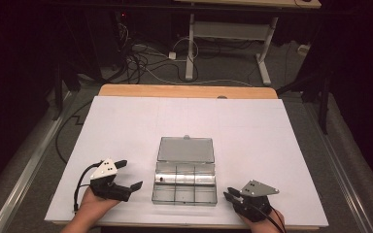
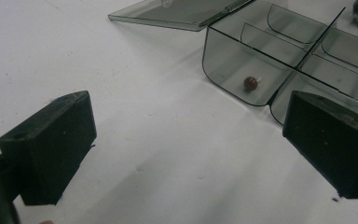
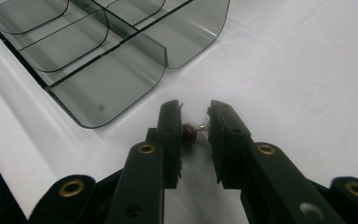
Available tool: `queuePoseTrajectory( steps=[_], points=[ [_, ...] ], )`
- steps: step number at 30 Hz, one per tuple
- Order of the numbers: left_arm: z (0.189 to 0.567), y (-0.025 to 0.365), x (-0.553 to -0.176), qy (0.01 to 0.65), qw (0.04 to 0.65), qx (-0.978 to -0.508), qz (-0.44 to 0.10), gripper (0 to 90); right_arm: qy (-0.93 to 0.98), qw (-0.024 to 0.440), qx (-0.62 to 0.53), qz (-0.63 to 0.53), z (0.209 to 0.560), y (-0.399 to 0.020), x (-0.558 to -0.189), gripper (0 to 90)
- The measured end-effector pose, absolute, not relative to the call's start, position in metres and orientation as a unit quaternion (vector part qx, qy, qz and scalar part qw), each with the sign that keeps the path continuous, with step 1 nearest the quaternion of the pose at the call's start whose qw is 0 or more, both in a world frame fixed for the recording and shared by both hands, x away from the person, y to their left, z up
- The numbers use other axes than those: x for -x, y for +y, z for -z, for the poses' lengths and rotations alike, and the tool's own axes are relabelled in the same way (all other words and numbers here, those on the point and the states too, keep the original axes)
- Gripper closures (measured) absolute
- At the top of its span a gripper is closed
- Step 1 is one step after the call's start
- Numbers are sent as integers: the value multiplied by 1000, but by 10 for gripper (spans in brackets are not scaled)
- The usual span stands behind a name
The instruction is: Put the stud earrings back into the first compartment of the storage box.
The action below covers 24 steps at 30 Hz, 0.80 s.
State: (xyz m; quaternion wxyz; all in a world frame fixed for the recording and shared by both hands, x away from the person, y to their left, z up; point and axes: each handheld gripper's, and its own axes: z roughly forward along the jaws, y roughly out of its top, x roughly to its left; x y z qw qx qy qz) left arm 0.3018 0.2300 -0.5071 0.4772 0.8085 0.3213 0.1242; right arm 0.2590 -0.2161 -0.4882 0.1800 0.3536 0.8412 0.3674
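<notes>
Right claw (image 3: 195,122) pinching bead (image 3: 189,133), beside box (image 3: 121,79) corner

Even overhead light brightens the white table sheet (image 1: 126,126); the surrounding room is dark, and the close black gripper jaws look soft.

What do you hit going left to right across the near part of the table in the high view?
Left gripper → open clear compartment box → right gripper, closed on a small dark red bead.
</notes>
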Motion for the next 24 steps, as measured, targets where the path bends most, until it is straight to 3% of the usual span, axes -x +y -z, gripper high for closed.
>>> queuePoseTrajectory(
  steps=[24],
  points=[
    [507, 230, -302, 320, 476, -809, -124, 20, 835, 174, -351, -386, 479, -218, -259, 755]
  ],
)
